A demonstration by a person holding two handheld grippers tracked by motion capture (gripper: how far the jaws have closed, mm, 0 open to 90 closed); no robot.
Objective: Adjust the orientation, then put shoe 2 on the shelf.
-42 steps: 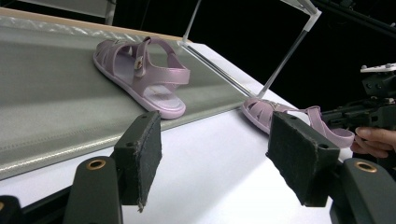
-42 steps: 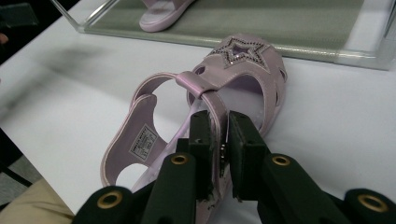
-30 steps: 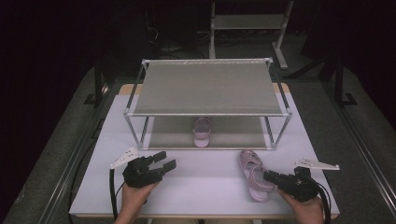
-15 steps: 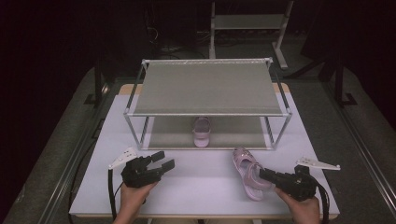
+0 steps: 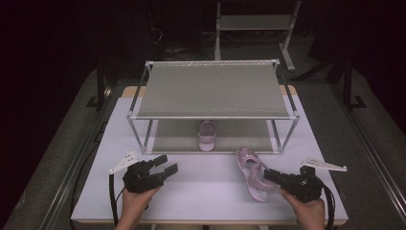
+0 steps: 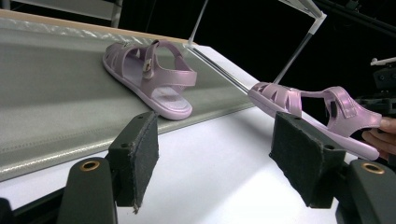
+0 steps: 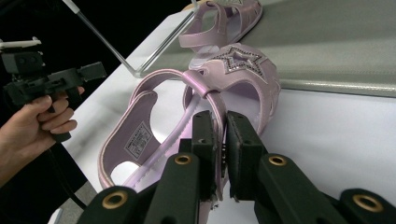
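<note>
A white table [image 5: 206,191] carries a metal-framed rack [image 5: 210,91]; one pink sandal [image 5: 207,135] lies on the rack's lower shelf.

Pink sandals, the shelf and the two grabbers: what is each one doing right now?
Pink plastic sandal with a star: on the white table, strap pinched by the right gripper.
Second pink plastic sandal: flat on the metal rack's lower shelf, untouched.
Left gripper: open, holding nothing.
Right gripper: shut on the strap.

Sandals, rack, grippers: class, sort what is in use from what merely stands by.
In use:
right gripper, shut on the pink sandal
second sandal on the shoe rack

Standing by:
left gripper, open
white table
</note>
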